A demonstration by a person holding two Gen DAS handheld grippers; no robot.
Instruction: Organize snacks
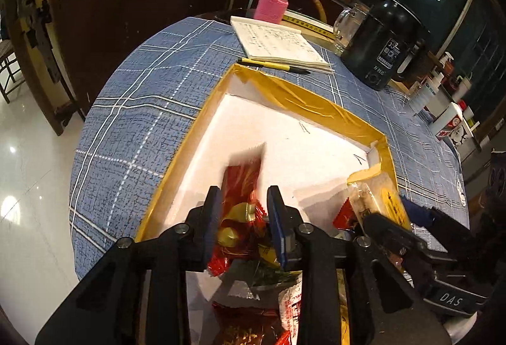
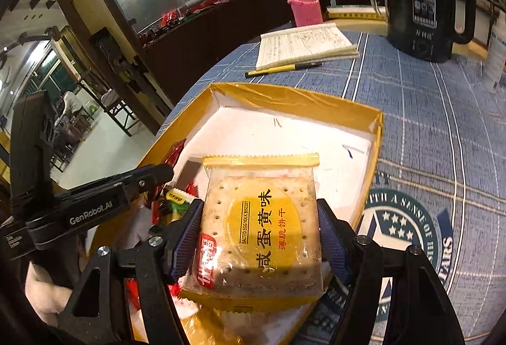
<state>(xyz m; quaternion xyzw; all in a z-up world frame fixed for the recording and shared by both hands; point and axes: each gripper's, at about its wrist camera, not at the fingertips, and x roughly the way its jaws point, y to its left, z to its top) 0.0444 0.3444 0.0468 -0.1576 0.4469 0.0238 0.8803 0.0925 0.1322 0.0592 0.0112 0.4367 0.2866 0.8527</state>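
Observation:
A shallow box with gold rim and white floor lies on the blue plaid table; it also shows in the right wrist view. My left gripper is shut on a red snack packet, held over the box's near end above a heap of red and gold wrapped snacks. My right gripper is shut on a clear packet of salted egg yolk biscuit with yellow label, over the box. That packet also shows in the left wrist view.
A notebook and a yellow pen lie beyond the box. A pink-sleeved bottle, a glass mug and a black kettle stand at the back. Bottles line the right edge.

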